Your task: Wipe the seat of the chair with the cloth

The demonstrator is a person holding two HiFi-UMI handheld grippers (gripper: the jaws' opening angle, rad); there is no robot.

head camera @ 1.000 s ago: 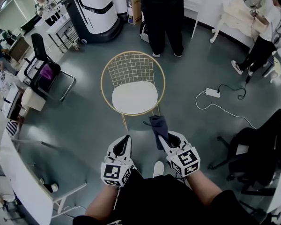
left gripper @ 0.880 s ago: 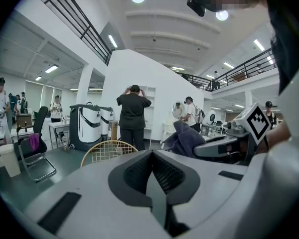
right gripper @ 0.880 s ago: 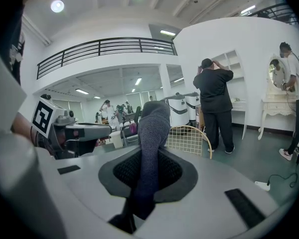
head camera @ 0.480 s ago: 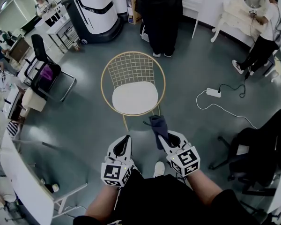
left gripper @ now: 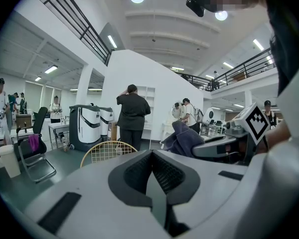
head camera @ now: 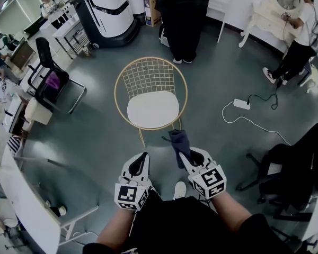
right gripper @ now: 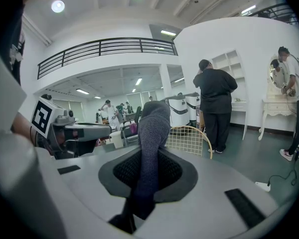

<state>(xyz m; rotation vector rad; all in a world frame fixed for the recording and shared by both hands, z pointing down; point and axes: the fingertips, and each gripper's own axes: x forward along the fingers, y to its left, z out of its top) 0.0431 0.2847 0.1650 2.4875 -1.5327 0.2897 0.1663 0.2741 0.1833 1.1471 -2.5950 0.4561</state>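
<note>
A gold wire chair [head camera: 150, 91] with a round white seat pad [head camera: 152, 109] stands on the floor just ahead of me; its back also shows as a gold wire chair back [left gripper: 107, 151] and as a gold wire chair back [right gripper: 191, 139]. My right gripper [head camera: 183, 155] is shut on a dark grey-blue cloth [head camera: 179, 142], which sticks up from the jaws as a folded cloth [right gripper: 150, 148]. It hangs short of the seat's front edge. My left gripper [head camera: 139, 163] is shut and holds nothing, level with the right one.
A person in black [head camera: 183, 20] stands behind the chair. A white machine [head camera: 108, 12] is at the back left. A black office chair [head camera: 50, 81] is to the left, another black chair [head camera: 289, 168] to the right. A power strip with cable [head camera: 240, 105] lies on the floor.
Neither gripper has moved and the cloth stays put. The person in black behind the chair has shifted a little.
</note>
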